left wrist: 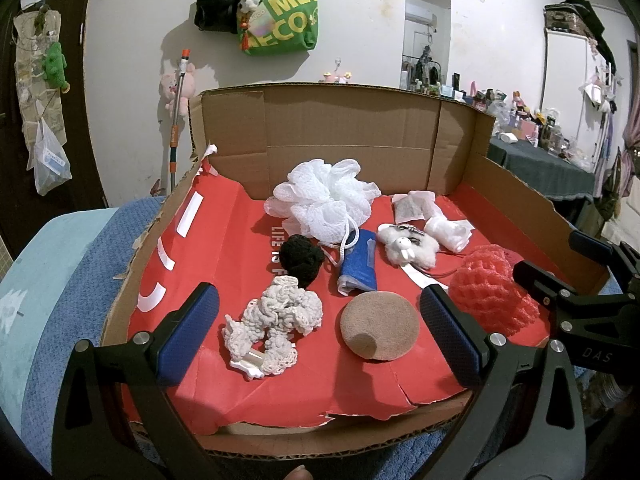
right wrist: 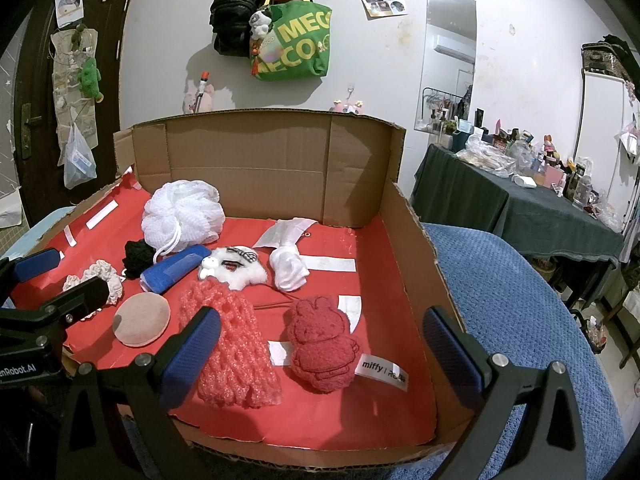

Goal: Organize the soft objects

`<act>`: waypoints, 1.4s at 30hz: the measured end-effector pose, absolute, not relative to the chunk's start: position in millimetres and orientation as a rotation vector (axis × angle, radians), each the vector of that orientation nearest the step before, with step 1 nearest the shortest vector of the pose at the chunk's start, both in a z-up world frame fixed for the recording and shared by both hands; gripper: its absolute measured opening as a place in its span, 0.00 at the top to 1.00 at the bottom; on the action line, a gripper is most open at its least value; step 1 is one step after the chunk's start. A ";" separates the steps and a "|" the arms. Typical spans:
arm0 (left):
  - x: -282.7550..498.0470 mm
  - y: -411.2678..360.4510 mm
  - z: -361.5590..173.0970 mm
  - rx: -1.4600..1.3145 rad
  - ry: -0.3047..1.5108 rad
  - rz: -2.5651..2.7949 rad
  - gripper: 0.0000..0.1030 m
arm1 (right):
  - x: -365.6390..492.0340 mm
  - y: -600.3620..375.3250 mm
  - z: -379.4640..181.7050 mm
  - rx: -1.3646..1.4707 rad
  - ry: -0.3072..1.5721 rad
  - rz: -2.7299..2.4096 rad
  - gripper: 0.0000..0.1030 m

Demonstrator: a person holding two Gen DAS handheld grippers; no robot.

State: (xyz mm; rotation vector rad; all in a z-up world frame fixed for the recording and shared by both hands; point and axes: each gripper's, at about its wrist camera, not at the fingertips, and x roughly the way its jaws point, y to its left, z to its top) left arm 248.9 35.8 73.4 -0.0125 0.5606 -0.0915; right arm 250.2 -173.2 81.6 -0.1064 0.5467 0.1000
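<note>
Risk, left side: the left gripper (left wrist: 320, 332) hangs with jaws apart and empty above the cream crocheted scrunchie (left wrist: 274, 330); its loops could snag a pad. Centre: the white mesh pouf (left wrist: 322, 202) trails a cord across the blue cloth roll (left wrist: 358, 266), so lifting one may drag the other. Right: the right gripper (right wrist: 320, 352), jaws apart and empty, straddles the coral foam net (right wrist: 232, 344) and red bunny sponge (right wrist: 322, 344); closing could catch both.

All soft objects lie in the red-lined cardboard box (right wrist: 416, 256), apparently resting on a blue blanket (right wrist: 516, 304).
</note>
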 end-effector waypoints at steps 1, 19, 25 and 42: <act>248.9 35.6 73.6 -0.013 0.561 -0.091 0.01 | 250.2 -173.0 81.4 -0.106 0.547 0.100 0.00; 249.3 35.8 73.7 -0.013 0.562 -0.092 0.01 | 250.2 -173.3 82.0 -0.107 0.547 0.101 0.00; 249.5 35.8 73.7 -0.014 0.565 -0.093 0.01 | 250.3 -173.1 81.9 -0.108 0.548 0.100 0.00; 219.4 49.1 95.2 -0.030 0.480 -0.015 0.01 | 229.5 -185.9 98.6 -0.123 0.487 0.059 0.00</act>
